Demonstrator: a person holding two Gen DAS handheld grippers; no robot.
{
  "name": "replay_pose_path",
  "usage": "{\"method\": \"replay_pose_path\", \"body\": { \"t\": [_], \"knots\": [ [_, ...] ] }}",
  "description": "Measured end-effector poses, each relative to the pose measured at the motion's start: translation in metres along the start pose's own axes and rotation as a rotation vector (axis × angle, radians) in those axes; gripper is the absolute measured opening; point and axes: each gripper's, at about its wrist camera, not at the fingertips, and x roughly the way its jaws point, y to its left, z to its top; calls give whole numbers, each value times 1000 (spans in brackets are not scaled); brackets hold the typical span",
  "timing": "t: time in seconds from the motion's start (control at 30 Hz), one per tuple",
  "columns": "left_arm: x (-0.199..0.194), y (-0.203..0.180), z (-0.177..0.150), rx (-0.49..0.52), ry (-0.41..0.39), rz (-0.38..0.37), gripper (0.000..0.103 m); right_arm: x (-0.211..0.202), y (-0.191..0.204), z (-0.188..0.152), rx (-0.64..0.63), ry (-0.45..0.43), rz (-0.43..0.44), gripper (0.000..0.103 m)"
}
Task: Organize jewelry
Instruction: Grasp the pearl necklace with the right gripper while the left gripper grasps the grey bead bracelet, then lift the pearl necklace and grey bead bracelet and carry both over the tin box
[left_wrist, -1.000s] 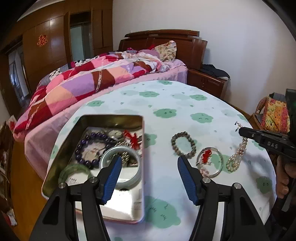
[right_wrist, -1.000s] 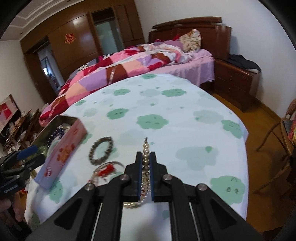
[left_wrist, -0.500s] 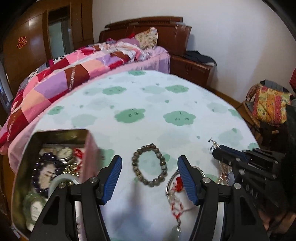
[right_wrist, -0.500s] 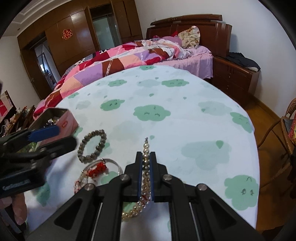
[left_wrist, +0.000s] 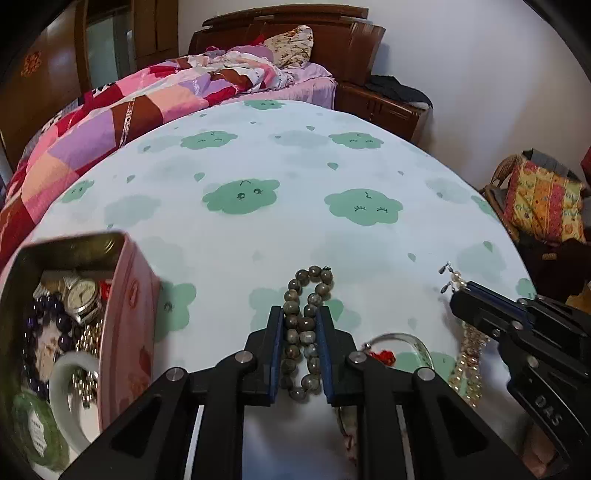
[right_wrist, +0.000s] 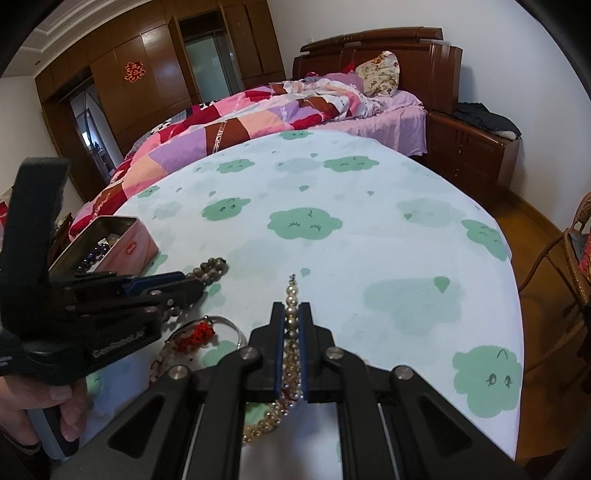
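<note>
My left gripper (left_wrist: 300, 317) is shut on a grey-green stone bead bracelet (left_wrist: 312, 280), squeezed into a narrow loop on the cloud-print tablecloth. It also shows in the right wrist view (right_wrist: 212, 268). My right gripper (right_wrist: 291, 314) is shut on a pearl necklace (right_wrist: 291, 295) whose strands hang below the fingers. An open pink tin (left_wrist: 127, 306) at the left holds a watch (left_wrist: 83, 293), purple beads (left_wrist: 38, 325) and a pale jade bangle (left_wrist: 61, 384). A clear bangle with a red knot charm (left_wrist: 384, 355) lies between the grippers.
The round table (left_wrist: 295, 177) has its edge near on the right and front. A bed with a patchwork quilt (left_wrist: 129, 107) stands behind it. A wicker chair with a bright cushion (left_wrist: 543, 199) stands at the right. A wooden nightstand (right_wrist: 469, 155) is behind.
My left gripper moved right from over the tin to the bead bracelet and shut on it. My right gripper stays shut on the pearl necklace.
</note>
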Motion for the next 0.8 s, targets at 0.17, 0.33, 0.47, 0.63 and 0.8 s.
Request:
{"method": "replay_pose_path", "body": {
  "t": [0.17,0.33,0.47,0.63,0.8],
  "knots": [
    [-27,-3,-8,4,-60,-9,17,-1,0,0,1,-7,2,8],
    [-59,-3,-13,11,-129,-2,17,-5,4,0,-16,-30,-6,8],
    [-79,-4,-16,22,-168,4,17,-9,12,-1,-39,-38,-1,8],
    [-94,-3,-18,21,-199,3,17,-21,18,5,-56,-66,15,8],
    [-108,-2,-18,22,-230,4,17,-40,23,16,-65,-116,29,8]
  ]
}}
